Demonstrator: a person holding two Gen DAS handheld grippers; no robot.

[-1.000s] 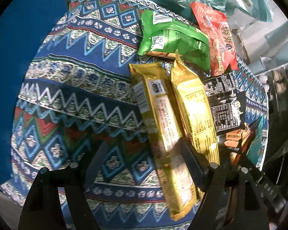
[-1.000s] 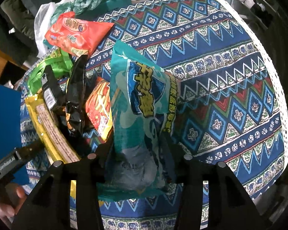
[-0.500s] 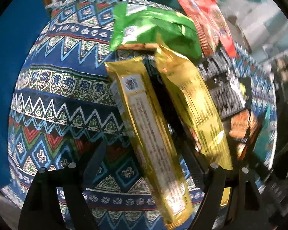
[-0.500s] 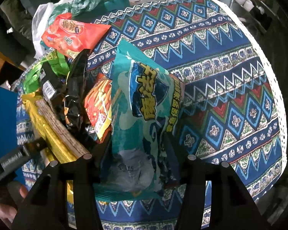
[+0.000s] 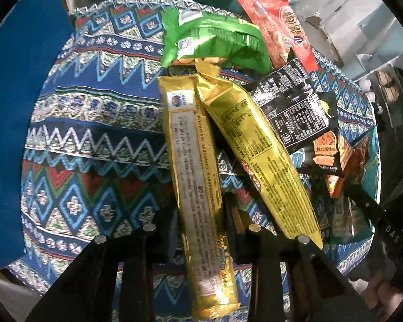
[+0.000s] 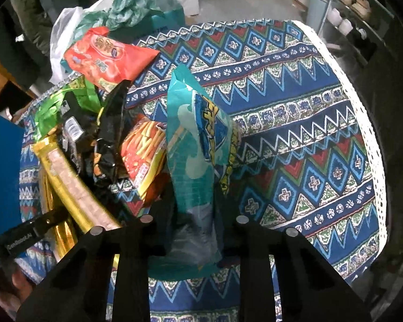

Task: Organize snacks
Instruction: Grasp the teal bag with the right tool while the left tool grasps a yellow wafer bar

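We record the left gripper (image 5: pixel 198 214) clenched on a long gold snack packet (image 5: pixel 194 177), its white back label of fine print too small to read; the packet runs lengthwise between the fingers, over the patterned tablecloth (image 5: pixel 94 139). A second gold packet (image 5: pixel 258 155) lies just beside it, angled rightward, with a boxed table of small print. Beyond them sit a green bag (image 5: pixel 215 43) bearing a QR-type code, a red bag (image 5: pixel 279 26) with large yellow characters, and a black bag (image 5: pixel 295 107) covered in white print. In the right wrist view, the right gripper (image 6: pixel 194 214) grasps a teal bag (image 6: pixel 198 161), held upright on edge above the cloth, with blue-and-yellow lettering we cannot make out. An orange-red bag of stick snacks (image 6: pixel 145 153) leans just beside it. The other gripper's body there reads "GenRobot.AI".
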